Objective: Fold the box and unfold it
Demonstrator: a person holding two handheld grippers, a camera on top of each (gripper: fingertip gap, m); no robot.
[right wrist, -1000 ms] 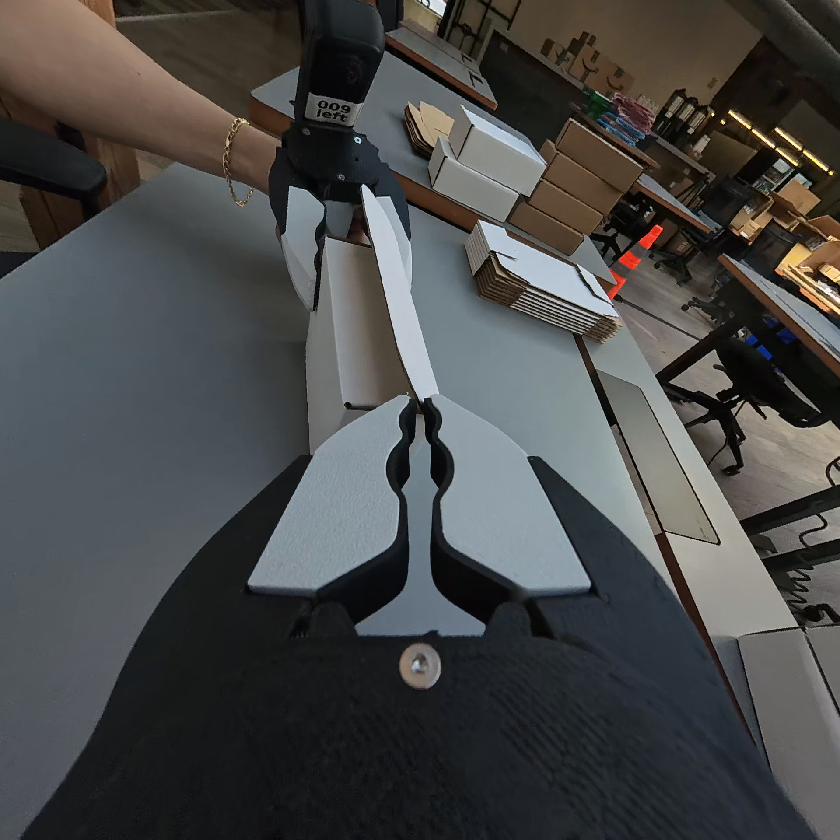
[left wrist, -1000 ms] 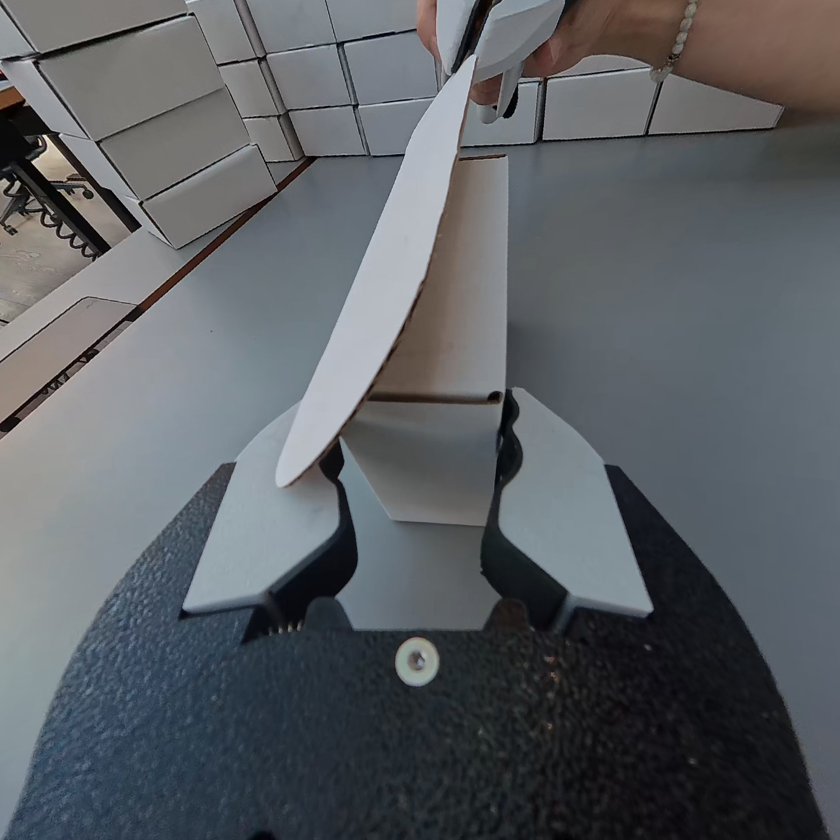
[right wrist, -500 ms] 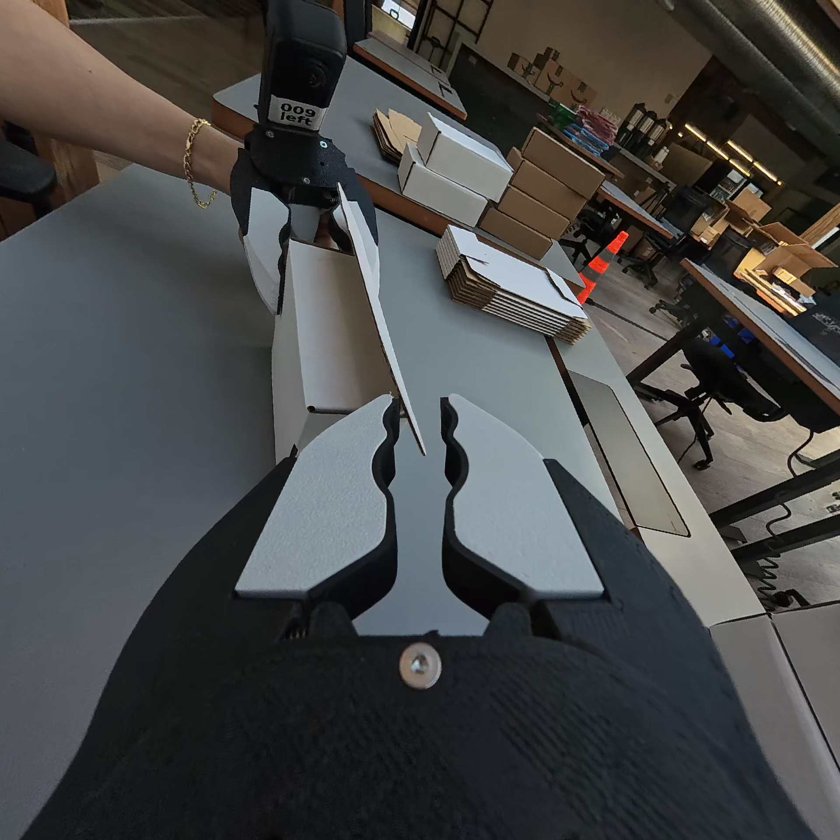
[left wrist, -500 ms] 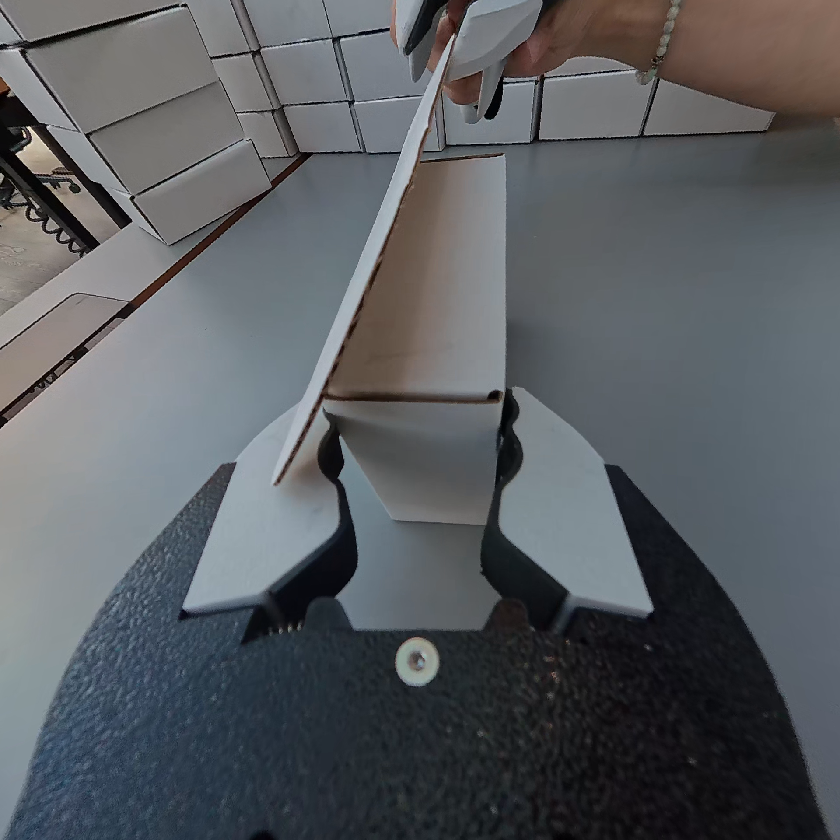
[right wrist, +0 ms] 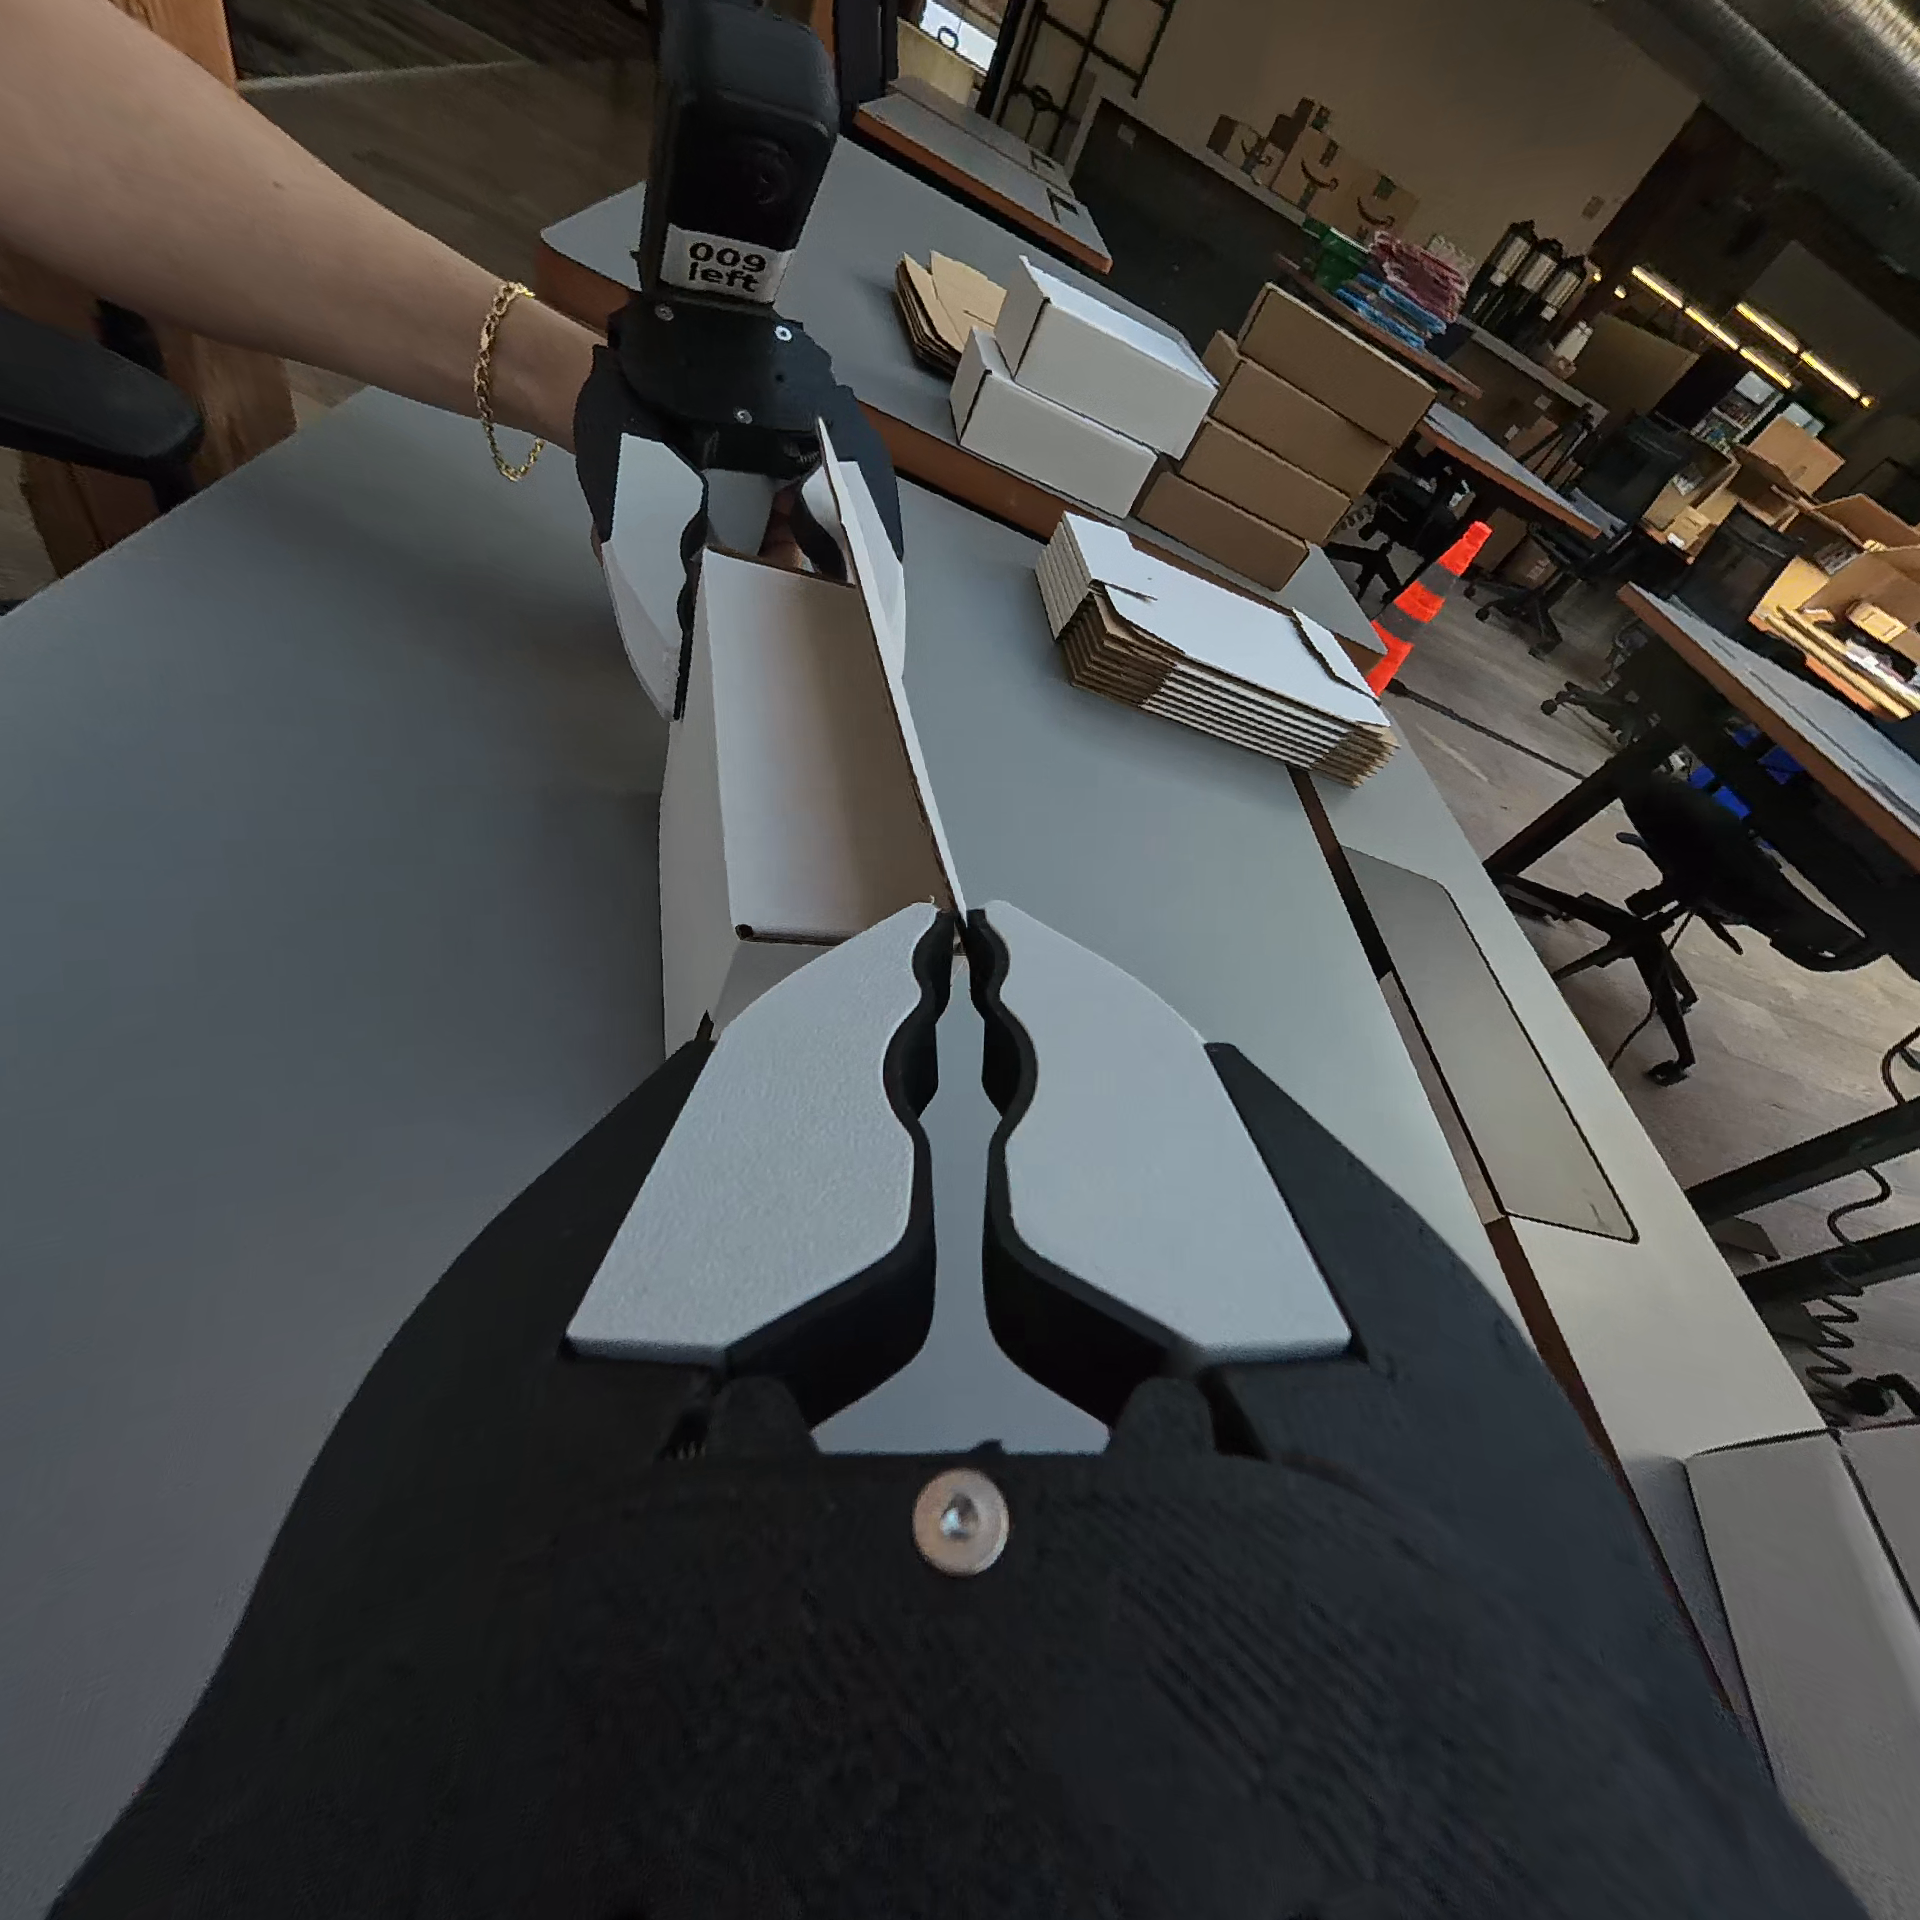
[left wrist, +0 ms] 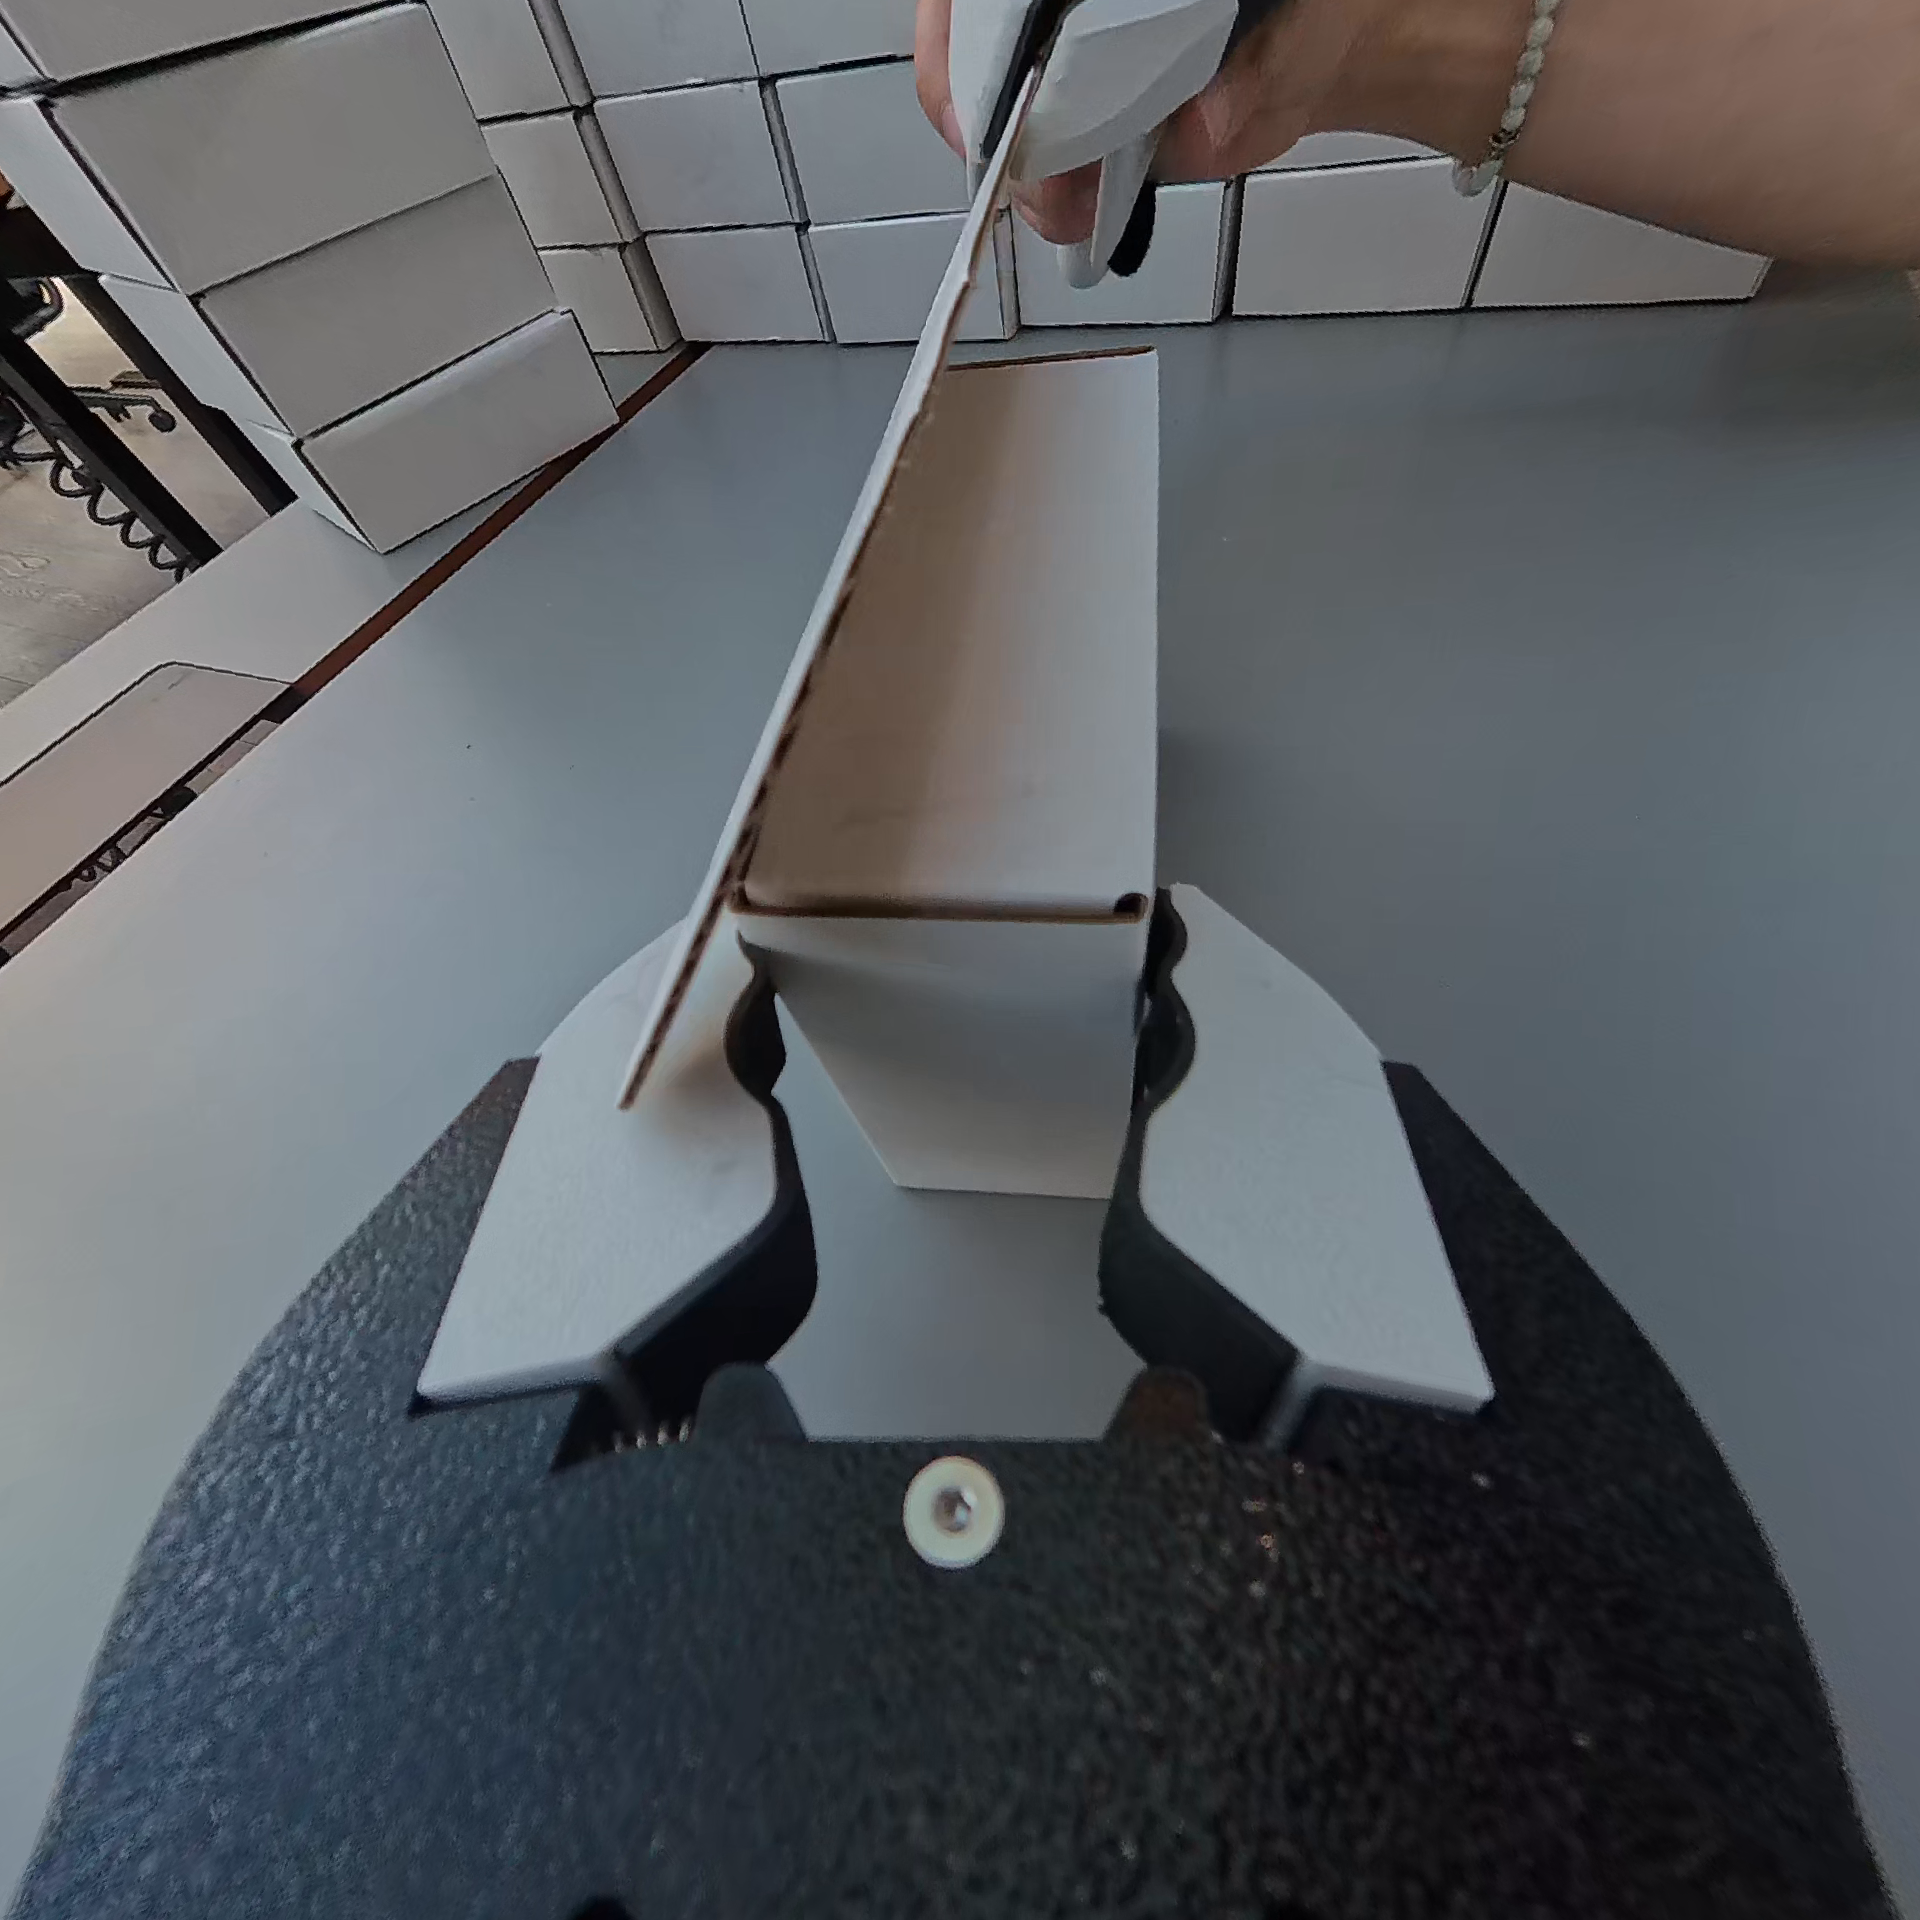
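A long white cardboard box (left wrist: pixel 966 665) lies open on the grey table (left wrist: pixel 1558 727); it also shows in the right wrist view (right wrist: pixel 800 748). My left gripper (left wrist: pixel 951 956) straddles the box's near end, both fingertips against its sides; the right wrist view shows it (right wrist: pixel 779 655) at the box's far end. The long lid flap (left wrist: pixel 691 997) stands nearly upright along one side. My right gripper (right wrist: pixel 961 920) is shut on the lid flap's (right wrist: pixel 883 592) end, above the box's other end. It shows at the top of the left wrist view (left wrist: pixel 1029 197).
Stacks of folded white boxes (left wrist: pixel 364 312) line the table's back and left. In the right wrist view a pile of flat box blanks (right wrist: pixel 1216 665) lies to the right, with white and brown boxes (right wrist: pixel 1091 395) behind. The table edge, an orange cone (right wrist: pixel 1423 613) and chairs are farther right.
My right gripper let go of the lid flap half a second ago and has shut on its end again. The flap stands more upright than a second ago. The left gripper has not moved.
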